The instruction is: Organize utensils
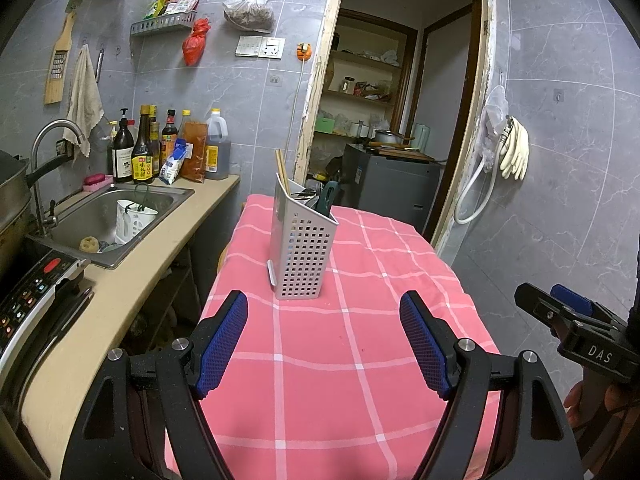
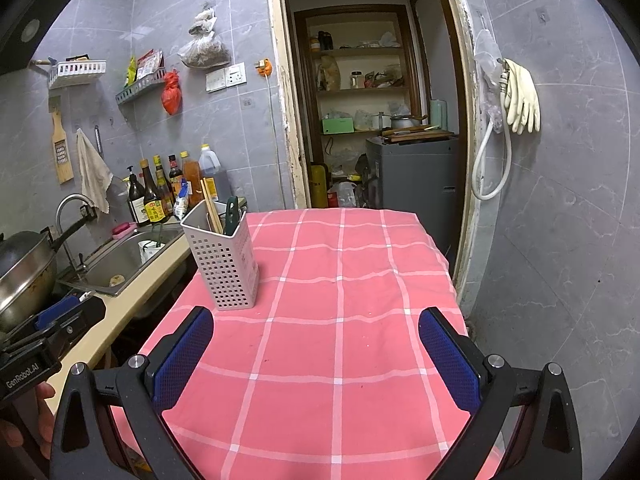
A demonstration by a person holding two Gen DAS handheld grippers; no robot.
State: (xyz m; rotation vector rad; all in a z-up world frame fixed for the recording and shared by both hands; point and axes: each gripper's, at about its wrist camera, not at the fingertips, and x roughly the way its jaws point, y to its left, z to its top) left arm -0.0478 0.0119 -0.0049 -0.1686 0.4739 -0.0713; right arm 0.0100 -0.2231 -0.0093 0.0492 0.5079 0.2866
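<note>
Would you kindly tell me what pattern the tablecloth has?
The tablecloth is pink-red with a white grid check, clearest in the right wrist view.

The caddy (image 1: 302, 248) stands on the table (image 1: 360, 360) ahead of my left gripper (image 1: 324, 344), chopsticks (image 1: 282, 172) inside. My right gripper (image 2: 316, 356) hangs beside it. The counter (image 1: 132, 280) and sink (image 1: 100, 220) lie left, the doorway (image 2: 368, 100) behind.

A small home kitchen: a steel sink (image 1: 120, 216) with a curved tap (image 1: 52, 136), sauce bottles (image 1: 160, 148) lined up against grey wall tiles, a wok (image 2: 24, 272) nearby, and pantry shelves (image 2: 360, 88) through the doorway.
</note>
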